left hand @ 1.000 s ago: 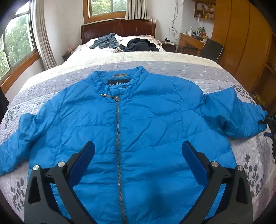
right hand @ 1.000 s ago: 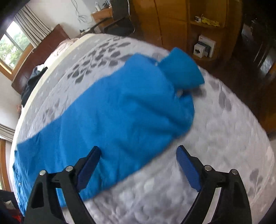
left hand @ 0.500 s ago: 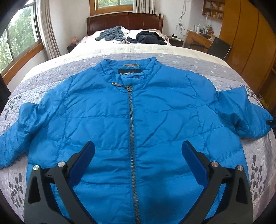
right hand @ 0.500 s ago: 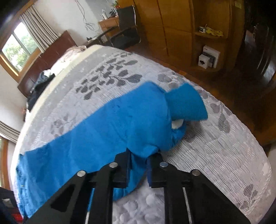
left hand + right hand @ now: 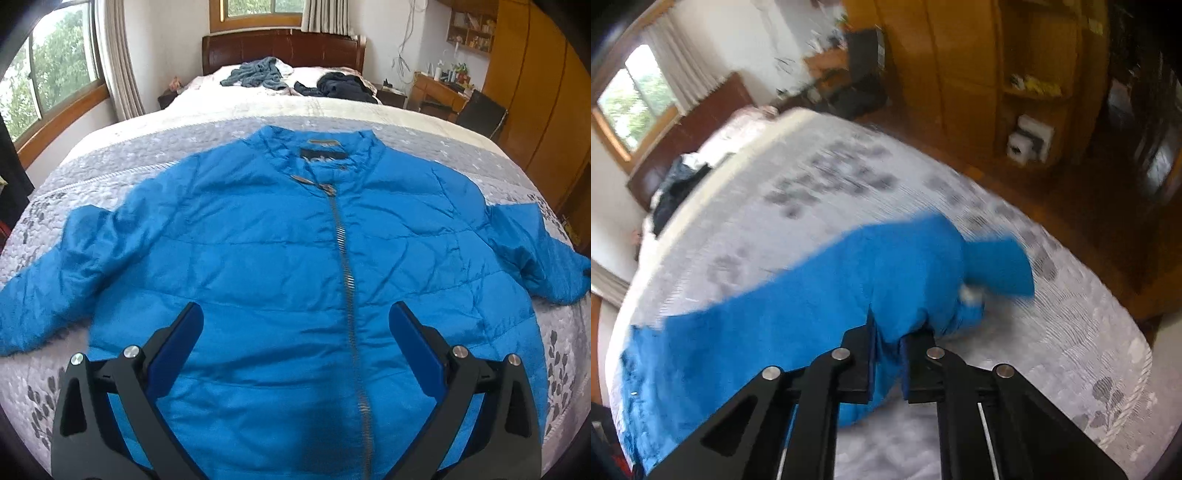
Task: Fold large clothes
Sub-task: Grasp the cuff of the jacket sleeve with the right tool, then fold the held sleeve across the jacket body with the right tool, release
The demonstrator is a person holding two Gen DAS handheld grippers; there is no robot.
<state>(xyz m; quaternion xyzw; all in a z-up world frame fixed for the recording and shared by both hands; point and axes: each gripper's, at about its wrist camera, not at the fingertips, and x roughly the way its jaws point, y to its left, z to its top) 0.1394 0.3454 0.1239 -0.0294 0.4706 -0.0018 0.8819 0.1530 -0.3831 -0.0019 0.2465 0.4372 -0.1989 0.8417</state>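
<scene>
Two tools (image 5: 295, 332) (image 5: 888, 336), one blue jacket (image 5: 266, 258)

The jacket (image 5: 258, 266) is bright blue with a silver-grey zipper (image 5: 347, 280) and a black label (image 5: 323, 154) inside the collar, and it lies on a pale grey bedspread (image 5: 155, 147) printed with darker grey leaf sprigs. Each claw, left claw (image 5: 295, 328) and right claw (image 5: 888, 343), is black with dark blue pads (image 5: 173, 347). Beyond are a dark reddish-brown headboard (image 5: 280, 48), honey-coloured wooden wardrobes (image 5: 546, 88), a grey-blue garment (image 5: 255, 72) and a black garment (image 5: 343, 86).
</scene>
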